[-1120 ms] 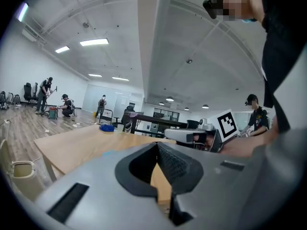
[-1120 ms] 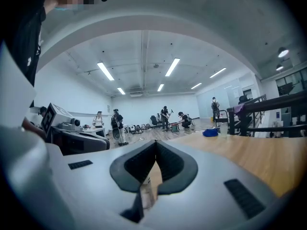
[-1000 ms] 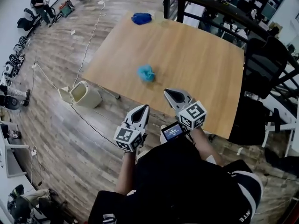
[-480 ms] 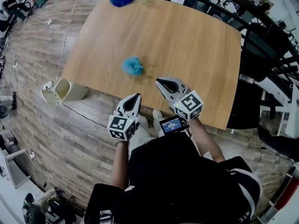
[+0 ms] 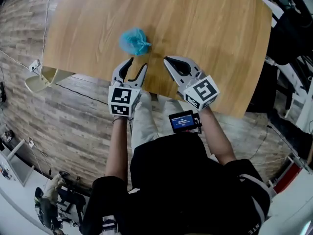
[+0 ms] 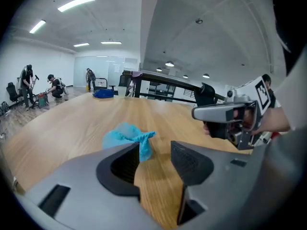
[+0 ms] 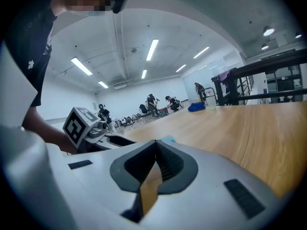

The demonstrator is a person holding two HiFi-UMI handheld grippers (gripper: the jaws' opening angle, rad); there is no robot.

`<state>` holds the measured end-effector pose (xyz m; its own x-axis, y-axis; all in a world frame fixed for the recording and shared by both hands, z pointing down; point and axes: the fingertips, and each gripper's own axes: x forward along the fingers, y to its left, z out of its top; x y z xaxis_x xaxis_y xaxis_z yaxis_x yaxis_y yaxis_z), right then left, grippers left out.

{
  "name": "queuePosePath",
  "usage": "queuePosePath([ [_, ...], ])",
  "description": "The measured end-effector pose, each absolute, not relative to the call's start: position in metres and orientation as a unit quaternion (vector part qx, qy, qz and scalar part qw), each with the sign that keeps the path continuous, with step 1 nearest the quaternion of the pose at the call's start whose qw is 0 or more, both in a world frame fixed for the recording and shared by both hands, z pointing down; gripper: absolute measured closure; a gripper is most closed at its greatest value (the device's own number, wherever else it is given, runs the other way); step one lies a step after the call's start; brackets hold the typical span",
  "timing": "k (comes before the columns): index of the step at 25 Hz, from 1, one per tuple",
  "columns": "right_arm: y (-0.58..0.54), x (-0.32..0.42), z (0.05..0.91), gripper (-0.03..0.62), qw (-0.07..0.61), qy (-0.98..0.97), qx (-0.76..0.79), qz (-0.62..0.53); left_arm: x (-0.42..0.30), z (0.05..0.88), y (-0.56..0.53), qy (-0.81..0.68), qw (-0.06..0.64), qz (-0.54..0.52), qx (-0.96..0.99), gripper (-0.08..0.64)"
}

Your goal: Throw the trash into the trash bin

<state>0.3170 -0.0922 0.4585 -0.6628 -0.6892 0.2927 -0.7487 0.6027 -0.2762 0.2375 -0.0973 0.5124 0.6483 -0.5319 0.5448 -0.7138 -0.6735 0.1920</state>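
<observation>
A crumpled blue piece of trash (image 5: 134, 40) lies on the wooden table (image 5: 205, 28) near its front edge. My left gripper (image 5: 137, 64) is just short of it, its jaws opening, with nothing between them. In the left gripper view the trash (image 6: 125, 136) sits just beyond the left jaw of the left gripper (image 6: 154, 150). My right gripper (image 5: 167, 59) is shut and empty, to the right of the trash over the table's front edge. The beige trash bin (image 5: 41, 78) is on the floor at the left, partly hidden under the table edge.
A dark blue bundle (image 6: 103, 94) lies at the table's far end. Black railings and a chair (image 5: 293, 28) stand beyond the table's right side. A cable (image 5: 73, 89) runs across the wooden floor by the bin. Several people (image 6: 29, 85) work far off.
Both grippers have come forward and down over the table's front edge toward the blue trash. The left gripper's jaws, shut before, now stand apart.
</observation>
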Motion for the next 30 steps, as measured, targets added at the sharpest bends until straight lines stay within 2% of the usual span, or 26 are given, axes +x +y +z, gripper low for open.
queuePosePath([
  [6,-0.097,0.315,0.490,0.595,0.092,-0.881,0.407,0.224,0.247,0.555,-0.134,-0.343,0.204,0.259,0.880,0.368],
  [16,-0.109,0.314,0.504,0.595,0.098,-0.876,0.408,0.237,0.252,0.575,-0.142,-0.336,0.216,0.279,0.874,0.375],
  [18,-0.109,0.314,0.505,0.595,0.099,-0.876,0.406,0.240,0.248,0.575,-0.144,-0.350,0.204,0.286,0.869,0.503],
  [19,-0.109,0.314,0.506,0.594,0.099,-0.876,0.405,0.241,0.247,0.575,-0.144,-0.354,0.199,0.289,0.867,0.537],
  [30,-0.111,0.317,0.501,0.595,0.101,-0.882,0.395,0.235,0.241,0.561,-0.148,-0.379,0.197,0.271,0.863,0.541],
])
